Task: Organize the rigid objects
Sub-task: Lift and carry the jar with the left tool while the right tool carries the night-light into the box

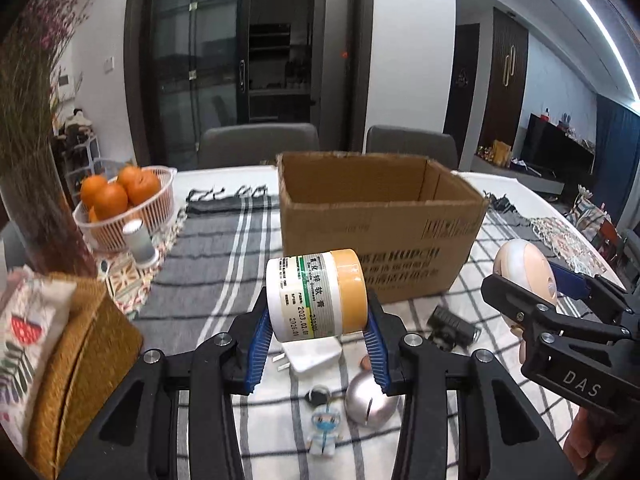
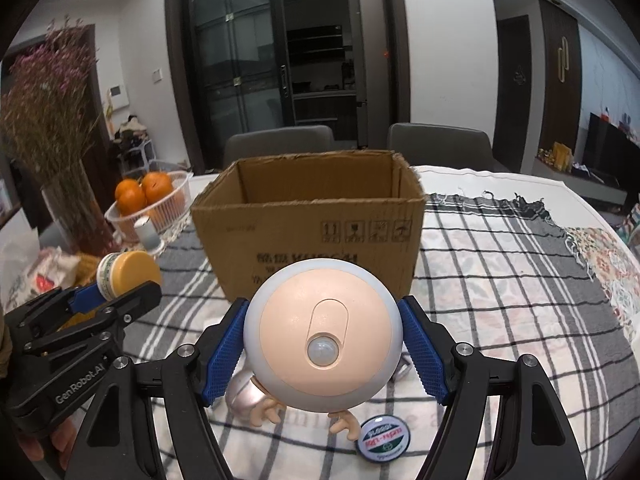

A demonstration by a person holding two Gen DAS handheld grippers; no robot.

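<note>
Midway only: left gripper [image 1: 316, 344] jaws pinching ointment jar [image 1: 316, 296], right gripper [image 2: 322, 354] jaws clamping round sensor night-light [image 2: 324, 334], both short of cardboard box [image 2: 308, 236]; figurine [image 1: 325, 430], silver dome [image 1: 370, 402], round tin [image 2: 383, 438] left on desk.

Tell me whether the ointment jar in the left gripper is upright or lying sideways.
Sideways. The ointment jar lies horizontal between the left gripper's blue fingers, its orange lid pointing right and its label text turned on its side.

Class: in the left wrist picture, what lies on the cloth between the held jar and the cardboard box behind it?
Nothing: in the left wrist view only bare checked cloth shows between the jar, clamped in the left gripper, and the cardboard box.
</note>
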